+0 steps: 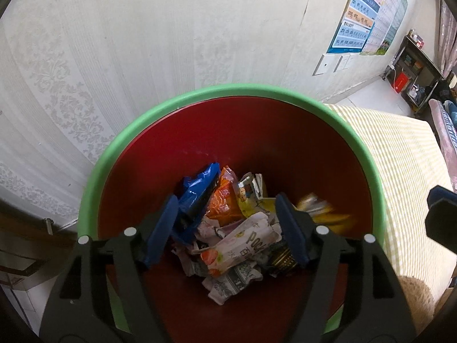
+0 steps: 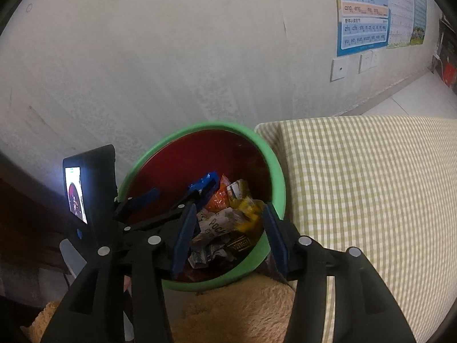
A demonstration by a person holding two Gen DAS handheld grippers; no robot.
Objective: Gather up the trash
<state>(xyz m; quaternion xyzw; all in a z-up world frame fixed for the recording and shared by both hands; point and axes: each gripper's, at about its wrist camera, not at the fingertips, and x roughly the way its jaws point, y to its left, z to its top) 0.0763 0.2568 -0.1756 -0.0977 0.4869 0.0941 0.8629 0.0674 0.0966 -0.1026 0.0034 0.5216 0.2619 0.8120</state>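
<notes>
A wallpapered wall backs the scene, with a bed under a checked yellow cover running along the right. Against both stands the bin, green-rimmed and red inside. It already holds a heap of trash: a blue wrapper, an orange packet, a pink Pocky box and crumpled paper.

A blurred yellow wrapper shows at the right of the heap, apparently dropping in or just landed. In my judgement the step in hand is the release over the bin.

The left hand-held gripper hangs above the heap, jaws wide, nothing between them. The right hand-held gripper also stands wide and empty over the near rim.

Next, both need lifting clear of the rim without catching it. Then they must turn towards any remaining litter, though none shows outside the bin in these views.
</notes>
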